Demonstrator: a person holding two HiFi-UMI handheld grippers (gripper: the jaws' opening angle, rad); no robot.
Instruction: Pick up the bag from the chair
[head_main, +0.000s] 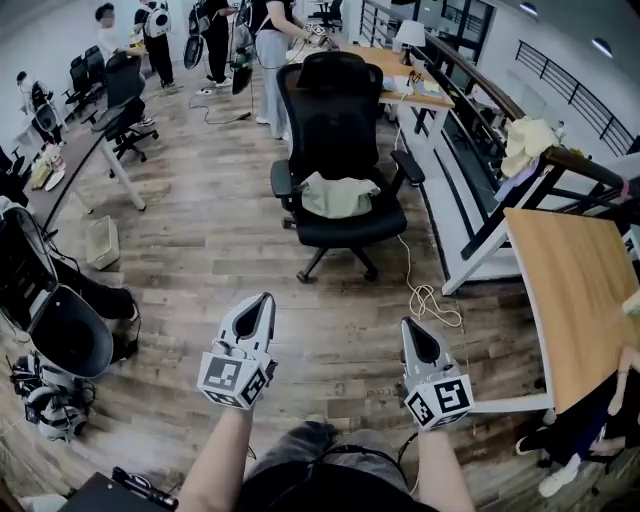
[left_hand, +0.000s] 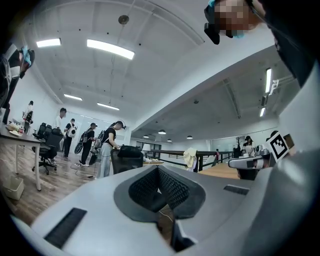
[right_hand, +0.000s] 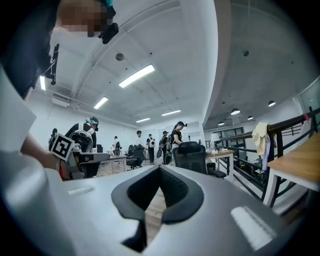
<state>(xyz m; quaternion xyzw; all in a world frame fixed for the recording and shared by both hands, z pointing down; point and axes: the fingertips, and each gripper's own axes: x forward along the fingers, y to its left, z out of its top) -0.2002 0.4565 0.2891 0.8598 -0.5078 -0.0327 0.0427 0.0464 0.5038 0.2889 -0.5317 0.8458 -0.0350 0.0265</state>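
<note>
A pale green bag (head_main: 338, 195) lies on the seat of a black office chair (head_main: 335, 110) standing on the wooden floor straight ahead. Both grippers are held low in front of the person, well short of the chair and pointing toward it. My left gripper (head_main: 265, 298) is shut, tips together, with nothing in it. My right gripper (head_main: 407, 323) is also shut and empty. In the left gripper view the chair (left_hand: 128, 156) shows above the closed jaws, and the right gripper view also has the chair (right_hand: 192, 154) beyond them. Neither gripper view shows the bag.
A wooden table (head_main: 575, 290) stands at the right, with a white desk frame (head_main: 470, 220) beside the chair. A loose cable (head_main: 430, 300) lies on the floor right of the chair. Black bags (head_main: 60, 330) sit at the left. People (head_main: 270, 50) stand behind the chair.
</note>
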